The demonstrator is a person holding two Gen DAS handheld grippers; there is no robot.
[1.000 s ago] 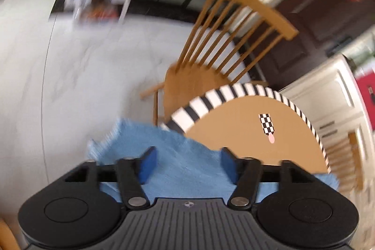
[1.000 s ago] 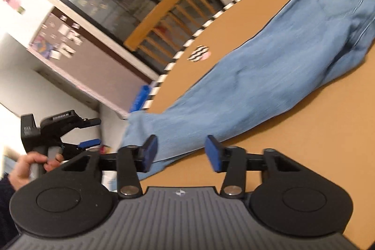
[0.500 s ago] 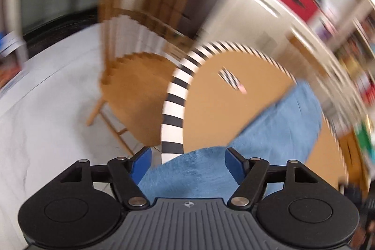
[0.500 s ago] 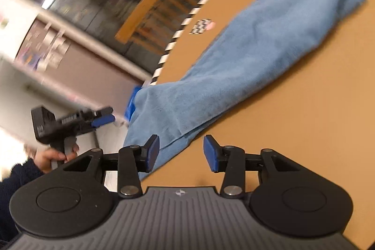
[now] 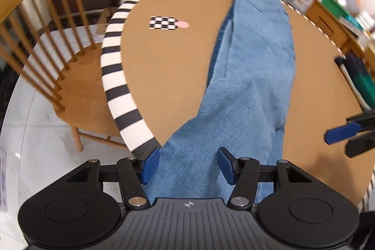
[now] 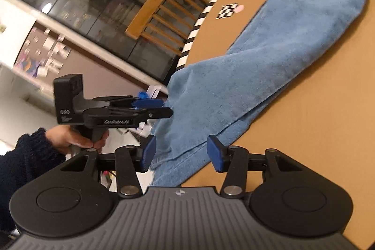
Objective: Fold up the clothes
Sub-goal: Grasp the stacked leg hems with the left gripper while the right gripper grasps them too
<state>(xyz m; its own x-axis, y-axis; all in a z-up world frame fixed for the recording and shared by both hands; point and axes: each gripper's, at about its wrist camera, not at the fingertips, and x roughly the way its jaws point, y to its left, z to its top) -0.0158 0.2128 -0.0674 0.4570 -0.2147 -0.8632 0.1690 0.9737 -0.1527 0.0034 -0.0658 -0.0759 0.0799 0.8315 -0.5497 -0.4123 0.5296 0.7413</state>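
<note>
The jeans (image 5: pixel 253 67) are laid lengthwise on the round table (image 5: pixel 164 67), from top centre to bottom centre. Their hem end is framed between the closing, untouching left gripper (image 5: pixel 188 164); the right gripper (image 6: pixel 180 152) is opening over the hem.

Jeans (image 5: pixel 253 76): blue denim cloth, soft, matt, faintly napped. Table (image 5: pixel 168 76): brown top, matt and smooth like board or paper; rim banded black and white. Near chair (image 5: pixel 46 57): varnished wood, light sheen. Floor (image 5: pixel 42 147): glossy pale stone-like tile. Left gripper (image 5: pixel 187 164): matt black plastic, ribbed grey body, blue pads (image 5: pixel 150 163), small bright metal pins. Sleeve (image 6: pixel 25 156): dark fuzzy knit. Far window (image 6: pixel 93 6): dark glossy glass seen.
</note>
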